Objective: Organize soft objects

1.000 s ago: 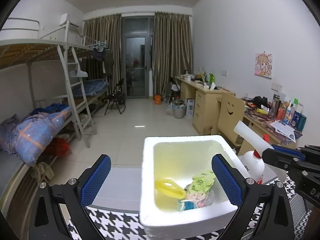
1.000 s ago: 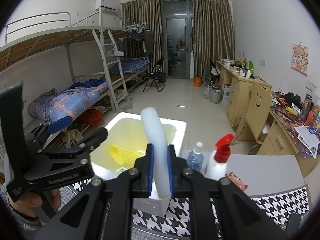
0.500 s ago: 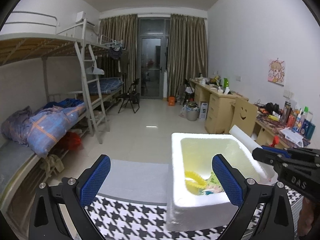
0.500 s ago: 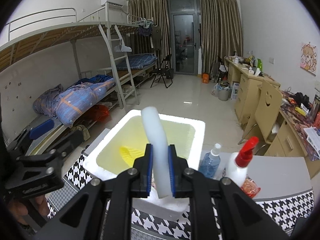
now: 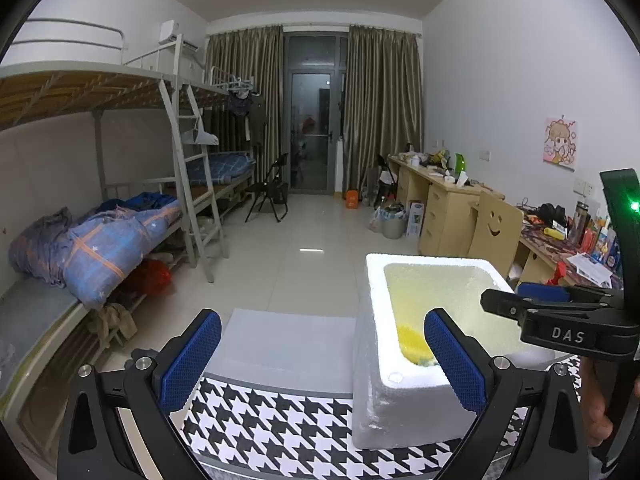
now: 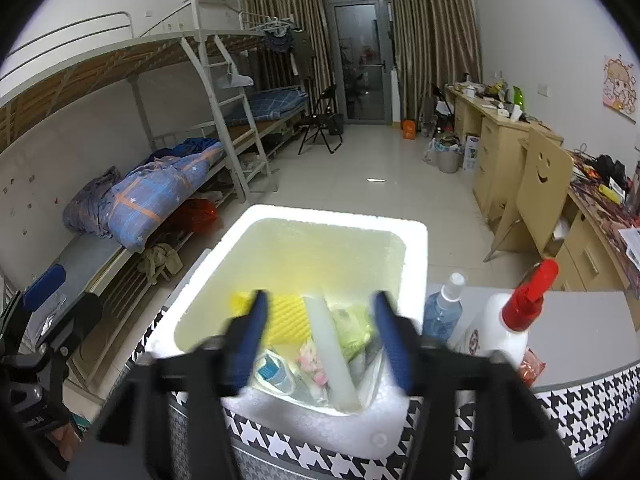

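Observation:
A white foam box [image 6: 416,240] stands on the houndstooth table [image 6: 580,408]; it also shows in the left wrist view [image 5: 372,360]. Inside lie a yellow mesh sleeve [image 6: 288,320], a green packet [image 6: 354,326], small pouches and a white foam tube [image 6: 332,356] that leans on the near wall. My right gripper [image 6: 320,340] is open just above the box with the tube between its fingers, untouched. My left gripper [image 5: 320,360] is open and empty, left of the box over the table.
A clear blue bottle [image 6: 442,312] and a white spray bottle with a red trigger [image 6: 508,328] stand right of the box, beside a red packet [image 6: 532,368]. A white foam lid [image 5: 284,344] lies left of the box. Bunk beds left, desks right.
My right gripper has opened and let go of the white foam tube, which now rests in the box. My left gripper has moved left, away from the box.

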`<state>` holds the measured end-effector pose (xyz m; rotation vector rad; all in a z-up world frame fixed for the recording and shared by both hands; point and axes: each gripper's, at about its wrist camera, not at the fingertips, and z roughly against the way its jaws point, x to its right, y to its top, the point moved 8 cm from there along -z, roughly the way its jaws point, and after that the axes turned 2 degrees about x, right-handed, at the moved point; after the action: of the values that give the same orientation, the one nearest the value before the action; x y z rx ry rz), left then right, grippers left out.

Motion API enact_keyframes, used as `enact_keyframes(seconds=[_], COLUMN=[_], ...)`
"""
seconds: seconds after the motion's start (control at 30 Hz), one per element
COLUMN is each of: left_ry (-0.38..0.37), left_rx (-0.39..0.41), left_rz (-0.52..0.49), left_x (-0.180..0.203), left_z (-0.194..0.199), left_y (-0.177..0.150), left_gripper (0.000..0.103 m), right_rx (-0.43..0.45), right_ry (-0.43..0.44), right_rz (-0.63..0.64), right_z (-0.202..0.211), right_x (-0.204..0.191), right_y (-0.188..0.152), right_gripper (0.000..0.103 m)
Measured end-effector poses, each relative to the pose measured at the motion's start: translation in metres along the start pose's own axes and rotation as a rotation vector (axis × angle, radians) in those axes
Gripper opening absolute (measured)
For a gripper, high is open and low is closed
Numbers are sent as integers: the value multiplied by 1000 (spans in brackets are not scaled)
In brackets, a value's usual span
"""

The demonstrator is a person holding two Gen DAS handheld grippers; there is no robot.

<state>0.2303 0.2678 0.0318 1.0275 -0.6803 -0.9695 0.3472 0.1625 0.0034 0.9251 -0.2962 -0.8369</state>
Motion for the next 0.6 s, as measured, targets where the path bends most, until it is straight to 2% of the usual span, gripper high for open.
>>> enact_keyframes(seconds=[0.17,0.37,0.53,0.6], left_ry=[-10,-36,-49,-55], left_rx=[2,19,30,30], left_rz=[-1,-5,-13,-18], left_x=[1,11,19,24], left_z=[3,15,29,35], left_y=[-1,1,3,3], left_gripper=[102,102,102,102], right_rx=[28,83,79,89], right_ry=[-22,-44,-20,-37], right_rz=[19,31,38,51], right_z=[15,45,66,77], right_x=[2,3,0,-3], right_y=[-2,-2,-11,-14], right_gripper=[72,83,87,89])
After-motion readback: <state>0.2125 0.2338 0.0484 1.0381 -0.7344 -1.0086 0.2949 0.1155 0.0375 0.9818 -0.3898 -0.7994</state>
